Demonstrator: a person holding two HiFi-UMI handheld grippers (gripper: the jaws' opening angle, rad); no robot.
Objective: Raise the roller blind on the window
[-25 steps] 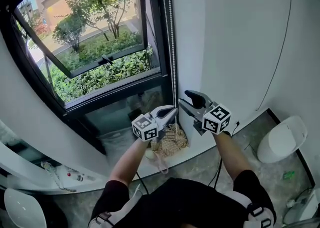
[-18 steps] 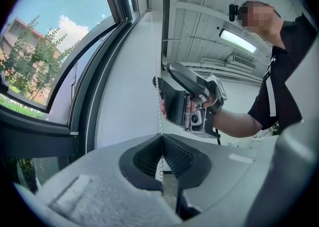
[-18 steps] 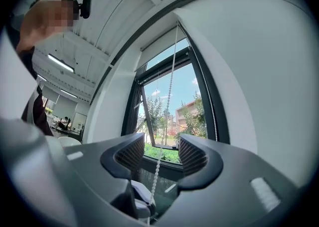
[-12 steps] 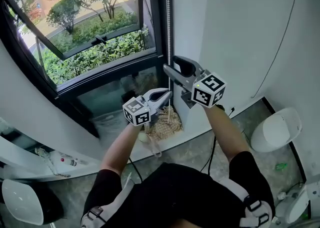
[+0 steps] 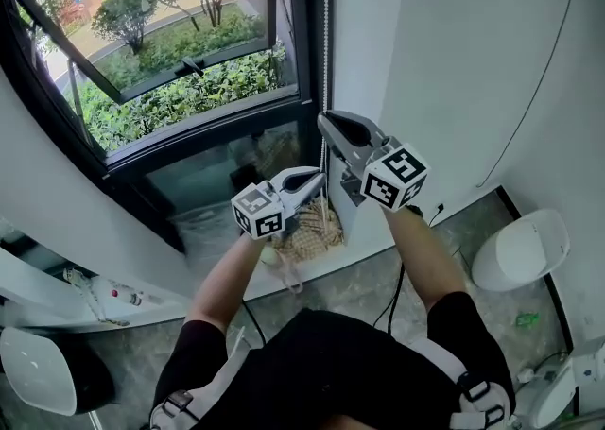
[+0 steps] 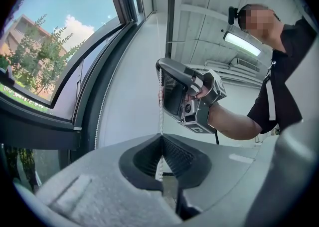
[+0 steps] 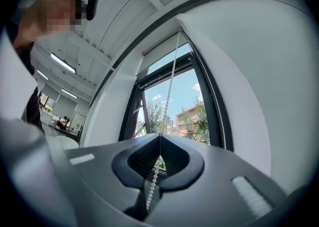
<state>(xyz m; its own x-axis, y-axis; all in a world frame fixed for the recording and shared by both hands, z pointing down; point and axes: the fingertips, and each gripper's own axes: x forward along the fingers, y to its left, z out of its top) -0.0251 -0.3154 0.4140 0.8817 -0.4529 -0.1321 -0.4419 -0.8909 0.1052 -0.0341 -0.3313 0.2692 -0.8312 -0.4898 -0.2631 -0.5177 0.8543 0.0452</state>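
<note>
white wall (image 5: 454, 60), grey floor (image 5: 331, 291), sunlit shrubs (image 5: 180, 97) outside the window (image 5: 227, 159).

- I note the bead chain (image 7: 168, 96): small white beads, glossy.
- Left gripper (image 6: 162, 136): matt grey plastic, ribbed inner faces.
- Window frame (image 5: 301, 41), upper centre: dark, smooth.

The window (image 5: 180, 60) fills the upper left of the frame. The bead chain (image 5: 326, 41) hangs along its right edge, top centre, with the wall (image 5: 454, 60) to the right. Below the chain, mid-frame, a basket (image 5: 317, 232) sits on the floor (image 5: 378, 288).
</note>
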